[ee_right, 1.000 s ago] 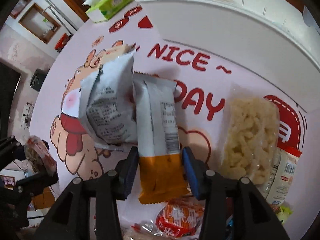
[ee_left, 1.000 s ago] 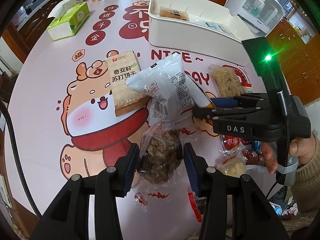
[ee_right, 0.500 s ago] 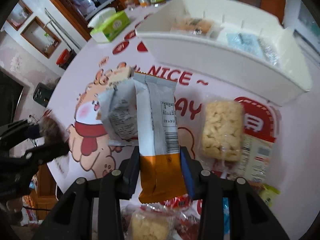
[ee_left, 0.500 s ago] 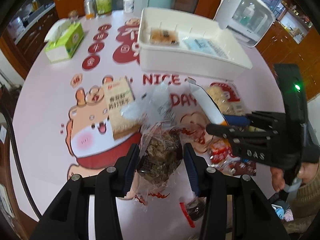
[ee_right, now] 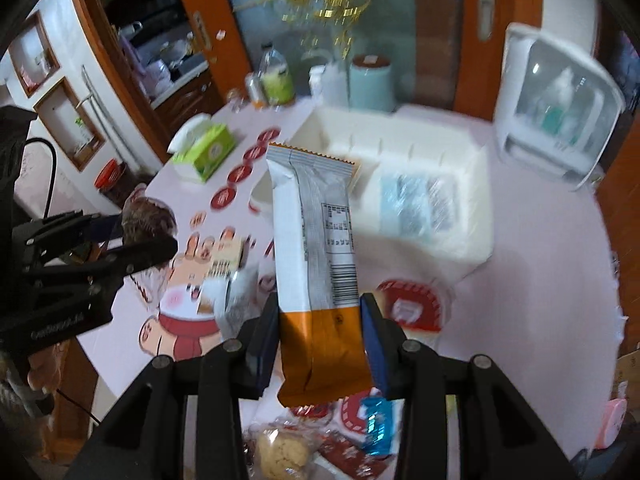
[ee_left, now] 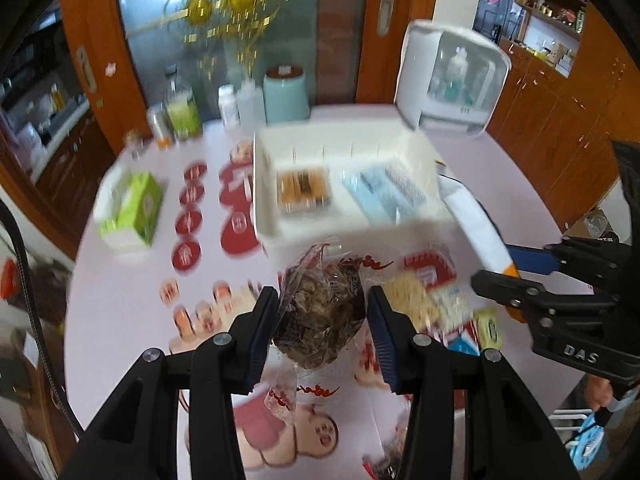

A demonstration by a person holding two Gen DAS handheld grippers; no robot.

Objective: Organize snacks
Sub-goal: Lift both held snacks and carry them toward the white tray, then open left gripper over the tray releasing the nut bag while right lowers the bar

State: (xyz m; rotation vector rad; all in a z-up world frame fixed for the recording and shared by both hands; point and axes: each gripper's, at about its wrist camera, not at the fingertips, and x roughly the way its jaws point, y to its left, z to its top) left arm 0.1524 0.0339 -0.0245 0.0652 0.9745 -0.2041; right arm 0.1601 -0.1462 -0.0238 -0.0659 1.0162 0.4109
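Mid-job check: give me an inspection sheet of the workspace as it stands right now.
Surface: round pink table with cartoon print.
Job's things: white divided bin holds an orange-brown pack and blue packs; loose snacks lie on the table in front of it.
Clutter: green tissue box, bottles and jars at the far edge, white lidded case behind the bin.
Grippers: left hand-held gripper shut on clear bag of brown snack; right hand-held gripper shut on white-and-orange packet; both held above the table.
Cables: black cable at the left edge.
Surroundings: wooden doors and cabinets, glass door behind.
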